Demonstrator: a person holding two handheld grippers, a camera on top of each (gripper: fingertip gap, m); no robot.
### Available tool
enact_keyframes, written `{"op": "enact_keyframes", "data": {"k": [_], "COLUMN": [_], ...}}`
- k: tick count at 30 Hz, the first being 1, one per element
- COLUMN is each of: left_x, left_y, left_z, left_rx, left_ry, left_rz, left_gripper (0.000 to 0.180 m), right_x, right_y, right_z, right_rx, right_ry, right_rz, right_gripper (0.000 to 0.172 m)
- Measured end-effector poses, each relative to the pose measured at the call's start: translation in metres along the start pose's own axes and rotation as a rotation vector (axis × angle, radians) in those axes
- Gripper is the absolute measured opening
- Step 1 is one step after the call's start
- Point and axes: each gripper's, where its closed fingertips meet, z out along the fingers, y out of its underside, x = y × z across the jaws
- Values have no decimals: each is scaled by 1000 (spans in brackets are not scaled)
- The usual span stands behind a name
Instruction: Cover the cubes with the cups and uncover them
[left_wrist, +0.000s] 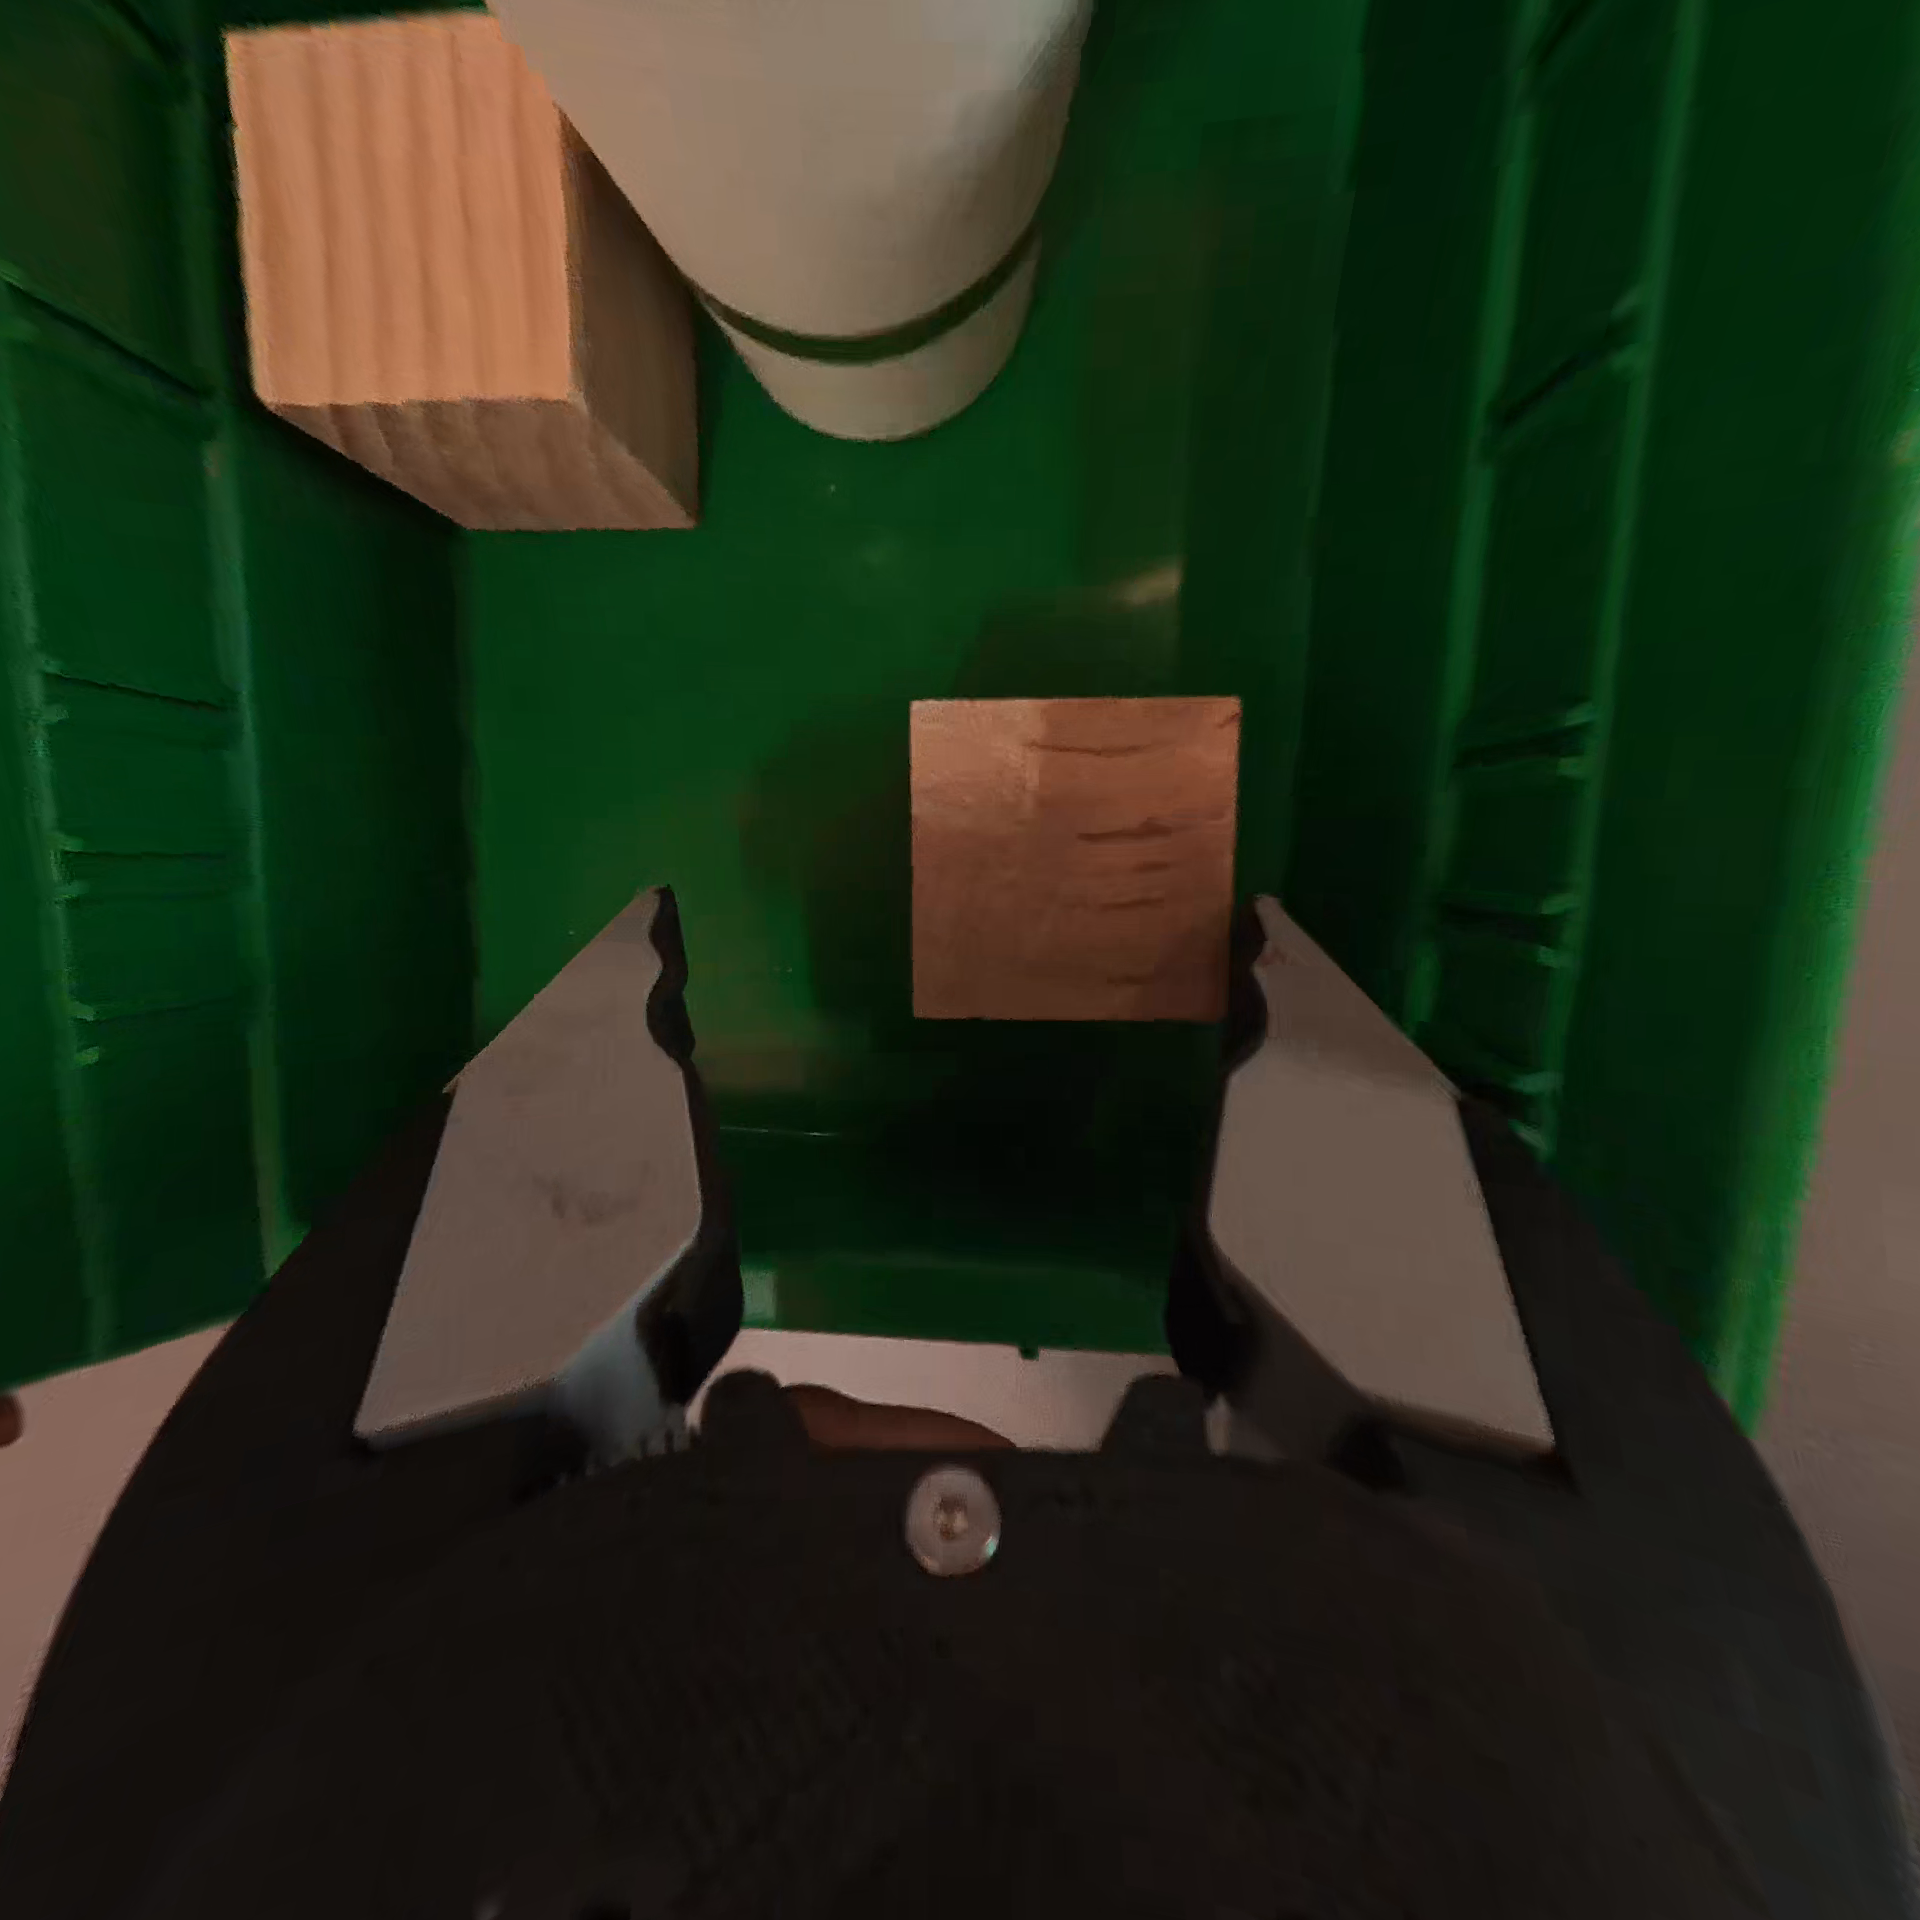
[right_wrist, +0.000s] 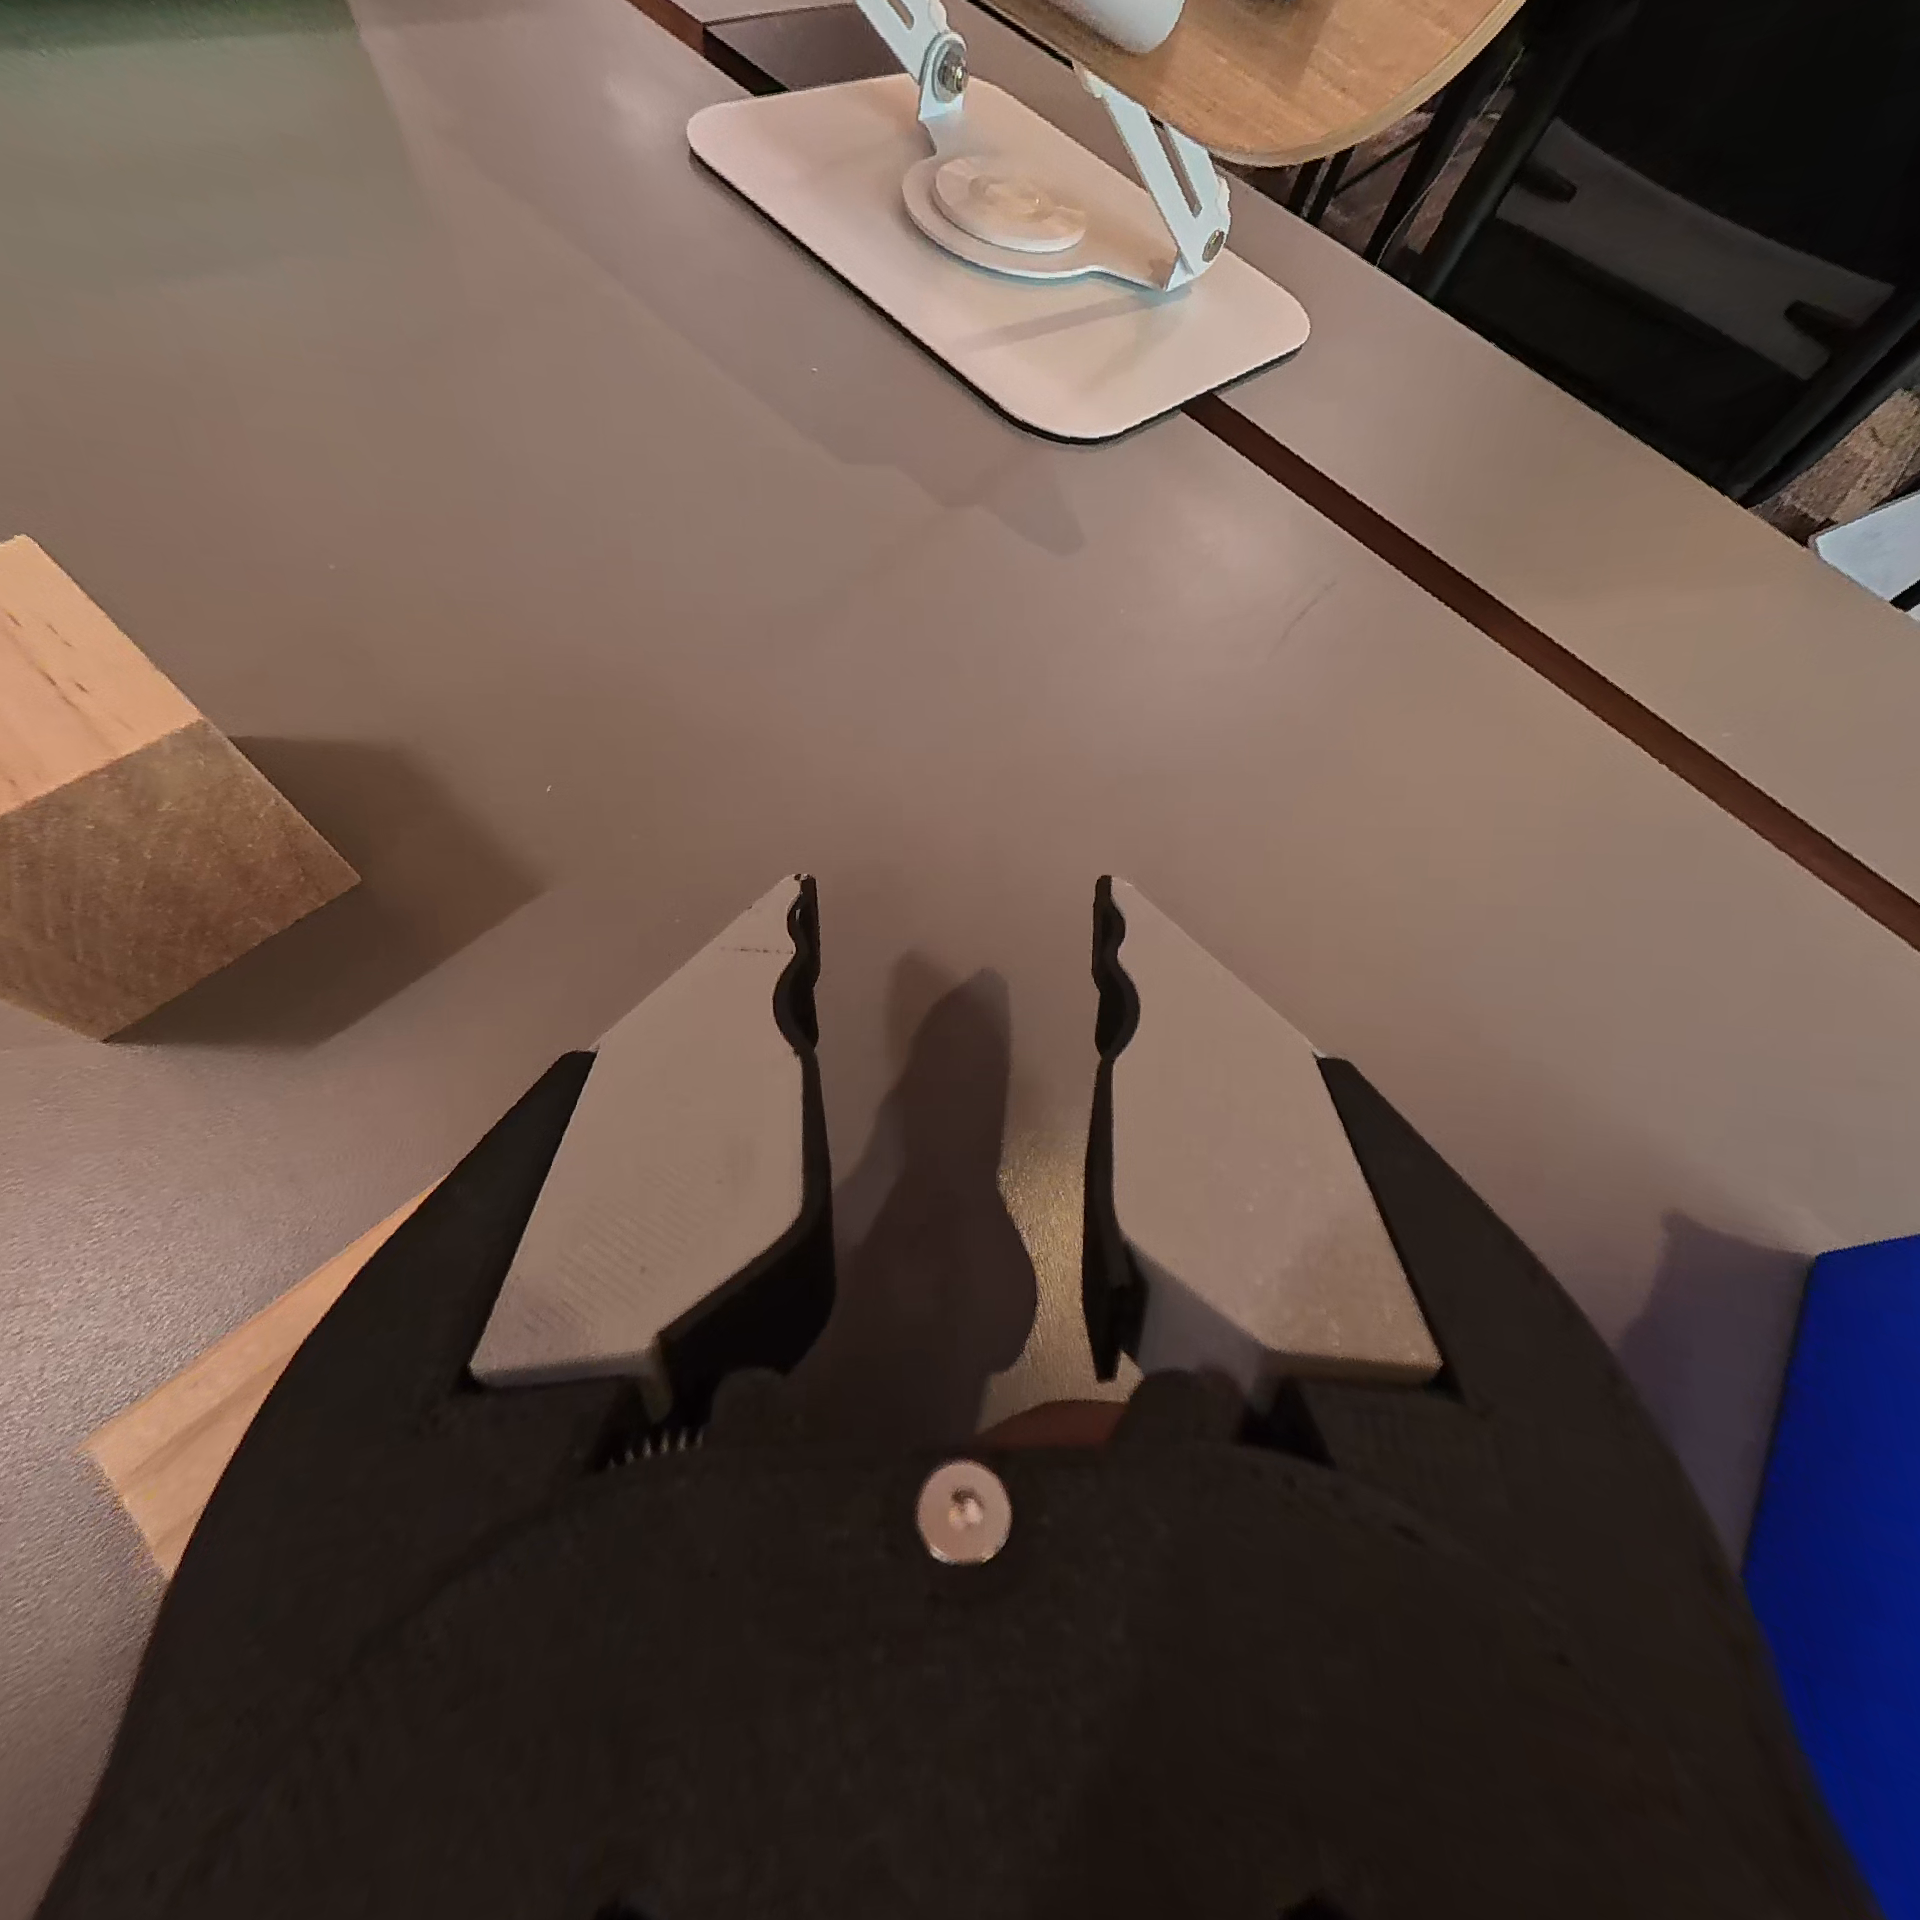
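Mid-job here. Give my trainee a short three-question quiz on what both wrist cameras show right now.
1. True or false: the left gripper is clamped on a cube.
2. What lies between the right gripper fingertips? A) white cup B) bare table C) cube
3. Which container holds the white cup?

Key
1. False: open, a wooden cube below.
2. B: only table.
3. The green bin.

Left view steeply downward, close; right view oblique
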Motion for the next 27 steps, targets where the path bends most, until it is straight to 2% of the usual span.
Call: {"op": "enact_keyframes", "data": {"k": [1,3,6,8,12,14,17,20,23,27], "left_x": [2,13,13,0,-21,-7,56,149,230,308], "left_y": [5,-3,0,-5,-31,-47,-63,-50,-22,2], "left_z": [7,8,4,-8,-59,-89,-123,-127,-102,-50], "left_rx": [-31,8,-11,28,196,296,395,381,281,192], "left_ry": [-8,38,11,-68,-188,-166,-26,149,272,389], "left_rz": [35,58,146,184,223,304,510,839,1098,1269], "left_gripper": [101,60,60,60,59,59,59,59,59,59], "right_x": [0,2,2,3,1,0,0,1,4,8], "right_y": [-1,-2,-1,-1,-3,-4,-2,-2,-1,-3], "right_z": [-1,-2,-1,-1,-1,-1,1,1,0,-2], "right_rx": [4,9,7,5,9,8,0,-2,0,10], "right_ry": [1,2,-1,-2,-6,-5,-1,-4,1,11], "right_rz": [2,6,10,7,-1,-8,-16,-14,-10,-3], "right_gripper": [50,50,50,49,49,48,48,48,48,48]}}
